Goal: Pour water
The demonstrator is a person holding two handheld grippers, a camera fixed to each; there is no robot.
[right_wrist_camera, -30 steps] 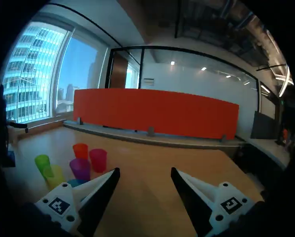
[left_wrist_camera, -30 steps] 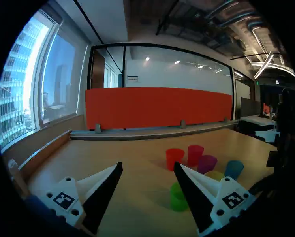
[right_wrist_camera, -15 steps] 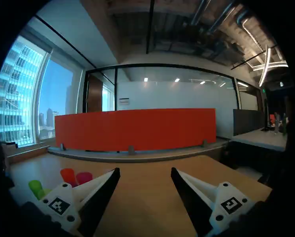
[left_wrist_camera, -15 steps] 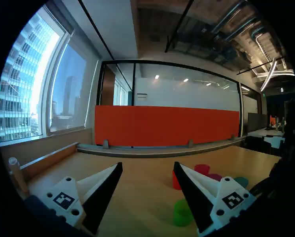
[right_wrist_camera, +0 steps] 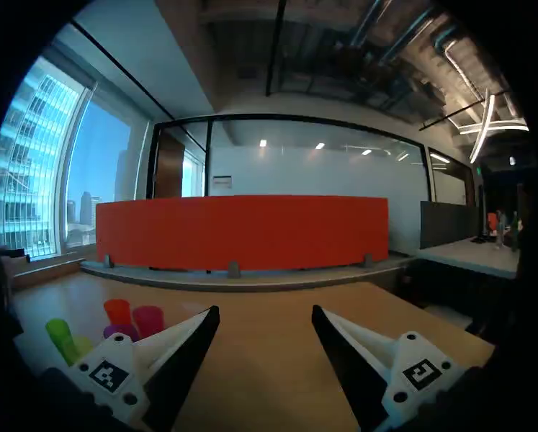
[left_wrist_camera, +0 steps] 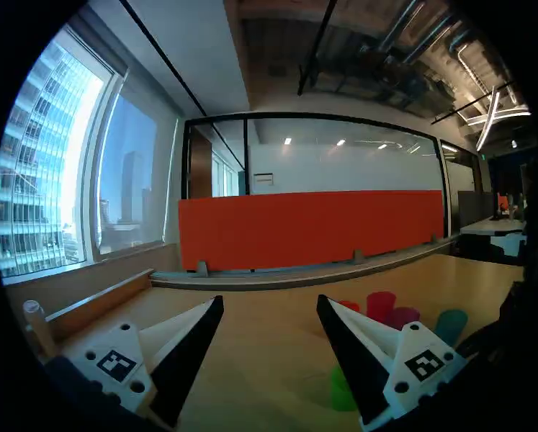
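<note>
Several coloured plastic cups stand in a cluster on the wooden table. In the left gripper view they sit low on the right: a pink cup (left_wrist_camera: 381,305), a teal cup (left_wrist_camera: 451,325) and a green cup (left_wrist_camera: 338,389) partly behind my right finger. My left gripper (left_wrist_camera: 269,317) is open over bare wood, with the cups beside its right finger. In the right gripper view the orange cup (right_wrist_camera: 117,311), pink cup (right_wrist_camera: 148,320) and green cup (right_wrist_camera: 60,338) stand at lower left. My right gripper (right_wrist_camera: 263,320) is open with nothing between its fingers, well right of the cups.
An orange divider panel (left_wrist_camera: 312,227) runs along the table's (right_wrist_camera: 269,360) far edge. A raised wooden ledge (left_wrist_camera: 96,306) and large windows (left_wrist_camera: 45,180) line the left side. Another desk (right_wrist_camera: 477,255) stands at the far right.
Both views tilted up from a downward look at the cups over the last second. Since half a second ago they have dipped slightly, so the cups show a little more. Both grippers stayed open.
</note>
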